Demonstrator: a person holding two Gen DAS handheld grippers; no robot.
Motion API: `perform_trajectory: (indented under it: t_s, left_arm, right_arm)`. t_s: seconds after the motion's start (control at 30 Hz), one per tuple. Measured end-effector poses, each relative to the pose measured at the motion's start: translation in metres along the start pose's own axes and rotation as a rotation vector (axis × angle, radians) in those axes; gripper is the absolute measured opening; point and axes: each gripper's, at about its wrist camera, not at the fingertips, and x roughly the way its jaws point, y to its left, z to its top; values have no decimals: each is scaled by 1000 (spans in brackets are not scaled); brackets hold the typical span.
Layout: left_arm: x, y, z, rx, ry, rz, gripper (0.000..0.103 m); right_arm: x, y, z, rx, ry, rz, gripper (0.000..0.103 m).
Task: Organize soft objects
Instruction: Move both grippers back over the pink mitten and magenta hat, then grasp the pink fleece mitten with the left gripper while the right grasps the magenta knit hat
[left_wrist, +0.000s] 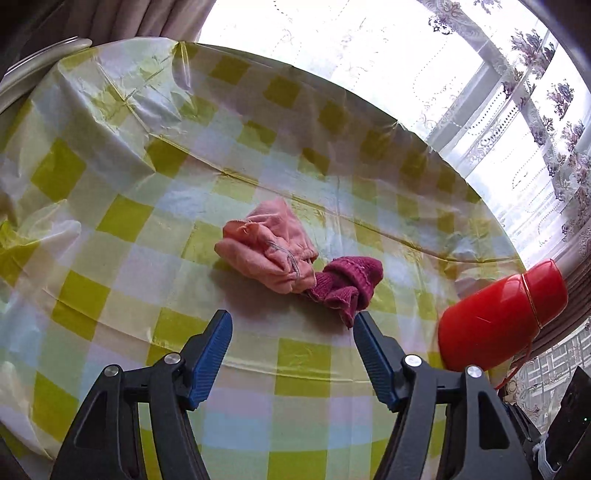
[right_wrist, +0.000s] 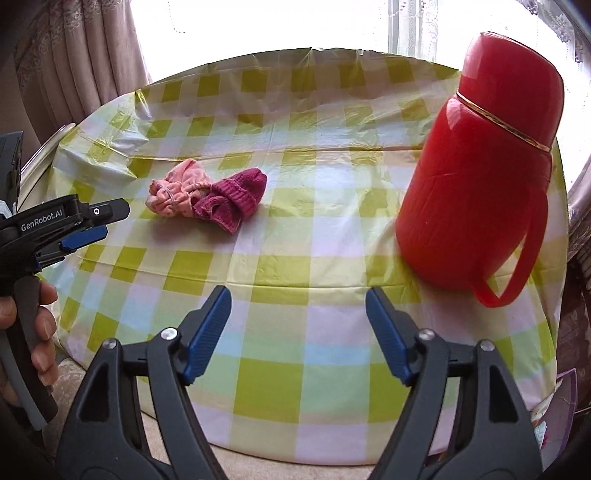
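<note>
My left gripper (left_wrist: 291, 321) is spread wide with nothing between its blue pads, hanging over the checked tablecloth (left_wrist: 110, 221) just short of the 2 soft things I am here to sort. My right gripper (right_wrist: 298, 295) is just as wide and just as empty, farther back near the table's front edge.

The 2 items lie together near the middle of the table: a pale pink cloth (left_wrist: 266, 251), crumpled into a loose heap with a thin cord or elastic showing on top, and a dark red knitted piece (left_wrist: 347, 288), maybe a sock or small hat, tucked against the pink one's right side and touching it. The tip of my left gripper's right-hand finger sits just beside the knit's trailing corner.

I judge both to be very light and floppy; neither will hold its shape when lifted, and they may drag each other along where they overlap. The knit looks thick and grippy, so pinching its bunched ribbed cuff should hold well. The pink cloth is thinner; I would take a raised fold, not the cord.

The plastic cover looks slick and wrinkled and could come up with a low pinch. The red flask (right_wrist: 480, 166) stands well to the right, clear of the cloths.
</note>
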Motion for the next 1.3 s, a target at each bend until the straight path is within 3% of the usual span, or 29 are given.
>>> perform_trajectory:
  t_s: [0.23, 0.43, 0.7, 0.87, 0.9, 0.97, 1.0, 1.07, 1.1, 1.13, 1.3]
  left_arm:
    - [36, 19, 33, -12, 10, 8, 80]
    - [67, 34, 48, -37, 25, 12, 82]
    - [102, 44, 56, -51, 63, 6, 83]
    - [114, 43, 53, -3, 67, 9, 82]
    - [115, 41, 53, 19, 67, 9, 80]
    - [117, 37, 51, 57, 72, -1, 61]
    - [117, 35, 51, 71, 70, 4, 59]
    - [117, 34, 49, 77, 81, -11, 43]
    - [116, 33, 48, 82, 84, -10, 39]
    - [116, 33, 47, 86, 88, -10, 33]
    - [106, 29, 42, 89, 85, -13, 23]
  right_arm:
    - [38, 18, 35, 71, -16, 27, 81]
    - [71, 30, 58, 114, -13, 45, 83]
    - [111, 44, 80, 151, -13, 58, 84]
    - [140, 57, 81, 130, 29, 59, 84]
    - [144, 60, 80, 118, 33, 55, 84]
    - [153, 65, 79, 97, 48, 48, 84]
    - [157, 67, 78, 87, 56, 51, 84]
    - [163, 71, 77, 65, 65, 49, 80]
    - [165, 72, 77, 56, 67, 49, 74]
    - [165, 74, 77, 41, 56, 40, 62]
    - [159, 82, 72, -15, 44, 41, 41]
